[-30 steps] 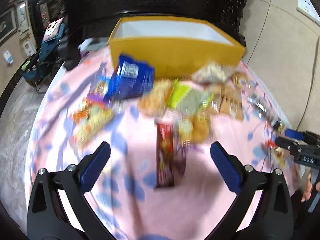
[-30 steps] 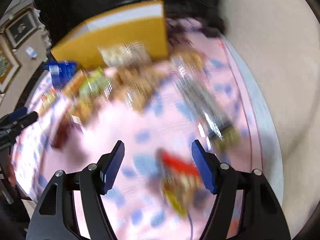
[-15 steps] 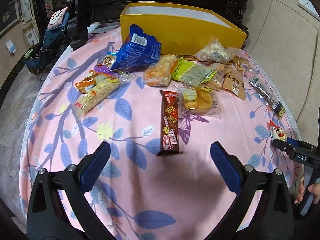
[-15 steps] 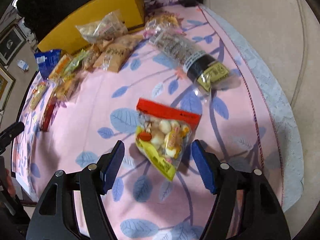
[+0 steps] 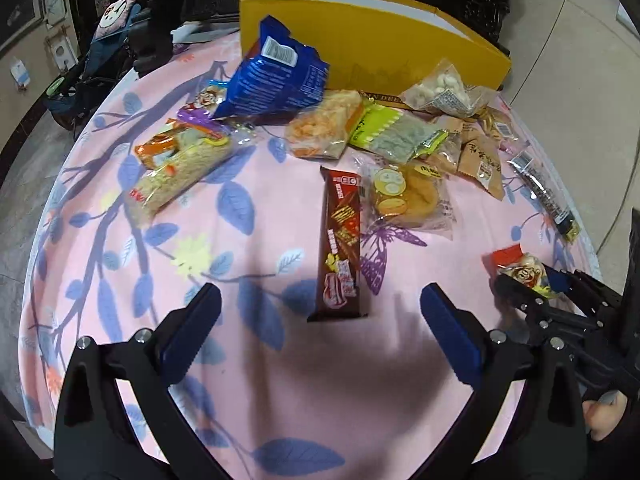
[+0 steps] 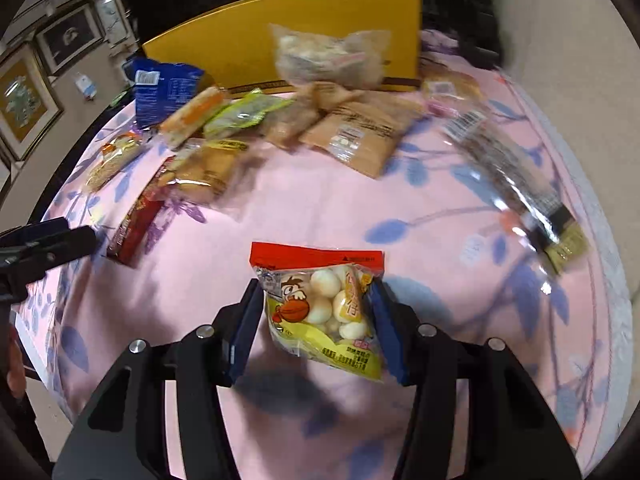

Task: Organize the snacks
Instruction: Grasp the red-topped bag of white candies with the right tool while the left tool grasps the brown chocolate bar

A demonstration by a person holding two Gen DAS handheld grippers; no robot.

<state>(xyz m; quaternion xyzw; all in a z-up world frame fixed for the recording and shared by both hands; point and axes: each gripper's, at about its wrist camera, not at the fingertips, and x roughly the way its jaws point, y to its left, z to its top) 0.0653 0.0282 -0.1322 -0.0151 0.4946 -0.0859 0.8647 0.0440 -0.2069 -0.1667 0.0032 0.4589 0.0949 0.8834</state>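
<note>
Snack bag [image 6: 320, 312] between right tongs [image 6: 316, 320]

Between the blue pads of the right gripper [image 6: 316, 320]: a clear packet of pale round sweets with a red top strip [image 6: 320, 304]. Far behind it, against the yellow cardboard box [image 5: 372, 48], a row of mixed snack packets. Left of the packet, flat on the pink leaf-patterned tablecloth [image 5: 240, 380], a long brown chocolate wafer bar [image 5: 340, 240], just ahead of the left gripper [image 5: 320, 332].

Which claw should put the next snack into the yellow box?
Probably the right claw: its pads already squeeze the red-topped candy bag. The left claw is wide open and holds nothing, with the yellow box straight ahead.
</note>
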